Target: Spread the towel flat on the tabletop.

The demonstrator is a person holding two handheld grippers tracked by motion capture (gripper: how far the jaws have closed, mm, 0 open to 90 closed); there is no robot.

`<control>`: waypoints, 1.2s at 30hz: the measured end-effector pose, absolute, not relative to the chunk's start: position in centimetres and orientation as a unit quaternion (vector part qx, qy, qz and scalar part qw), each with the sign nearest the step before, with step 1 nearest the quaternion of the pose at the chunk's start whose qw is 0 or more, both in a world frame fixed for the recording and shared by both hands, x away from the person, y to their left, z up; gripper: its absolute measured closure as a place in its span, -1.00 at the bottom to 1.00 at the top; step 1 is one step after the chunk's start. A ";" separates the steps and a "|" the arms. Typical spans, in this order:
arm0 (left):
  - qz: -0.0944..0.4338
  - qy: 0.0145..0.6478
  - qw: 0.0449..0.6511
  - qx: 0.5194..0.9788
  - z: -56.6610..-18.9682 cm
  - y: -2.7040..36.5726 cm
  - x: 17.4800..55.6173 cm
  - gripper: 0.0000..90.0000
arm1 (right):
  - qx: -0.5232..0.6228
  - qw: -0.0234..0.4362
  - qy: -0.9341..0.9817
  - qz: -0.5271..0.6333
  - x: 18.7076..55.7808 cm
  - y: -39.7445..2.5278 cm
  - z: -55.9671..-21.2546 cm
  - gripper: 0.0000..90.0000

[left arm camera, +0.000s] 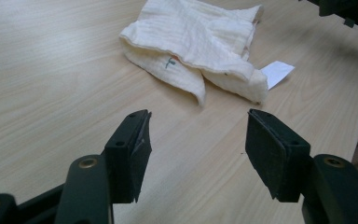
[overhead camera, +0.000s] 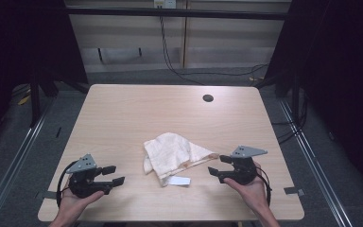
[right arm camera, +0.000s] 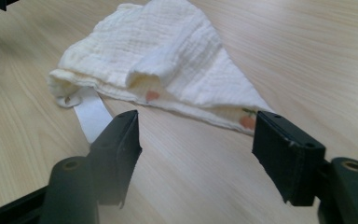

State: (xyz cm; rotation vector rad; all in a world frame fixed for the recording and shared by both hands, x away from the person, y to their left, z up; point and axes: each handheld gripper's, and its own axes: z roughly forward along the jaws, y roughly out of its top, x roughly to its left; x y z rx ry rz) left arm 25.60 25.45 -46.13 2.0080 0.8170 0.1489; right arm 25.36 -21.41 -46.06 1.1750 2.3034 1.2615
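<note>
Black jaws of the left gripper and right gripper stand apart, holding nothing. Between them, on the table, lies a cream, crumpled muslin cloth with a white tag; orange marks, possibly print, peek from its folds.

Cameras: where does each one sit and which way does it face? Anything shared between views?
High view: above the person's side, looking forward and down on the table; both hands enter from the bottom, holding the left gripper and right gripper.
Left gripper view: rides the left gripper, low over the table, facing the cloth; its open jaws rise from the bottom.
Right gripper view: rides the right gripper, facing the cloth from the opposite side; jaws open.
Shared: all three show the cloth and its white tag.
</note>
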 end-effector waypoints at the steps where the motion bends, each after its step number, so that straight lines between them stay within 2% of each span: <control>1: 0.060 0.334 0.465 0.817 -46.2 25.5 25.6 -0.13 | 0.403 0.131 0.794 0.435 25.5 -21.1 -46.0 -0.32; 7: 0.056 0.341 0.464 0.816 -46.3 25.9 25.7 -0.16 | 0.385 0.116 0.805 0.437 26.1 -19.6 -45.2 -0.36; 15: 0.048 0.355 0.474 0.805 -46.5 26.1 26.4 -0.26 | 0.370 0.103 0.805 0.451 28.6 -18.6 -44.2 -0.30; 19: 0.048 0.354 0.474 0.805 -46.4 26.1 26.4 -0.23 | 0.368 0.101 0.807 0.451 29.9 -18.4 -44.2 -0.28; 24: 0.053 0.346 0.470 0.810 -46.4 26.0 26.2 -0.21 | 0.369 0.093 0.808 0.449 31.9 -18.4 -44.7 -0.26; 36: 0.054 0.342 0.467 0.814 -46.3 25.9 26.1 -0.21 | 0.377 0.077 0.818 0.427 34.2 -16.8 -46.7 -0.27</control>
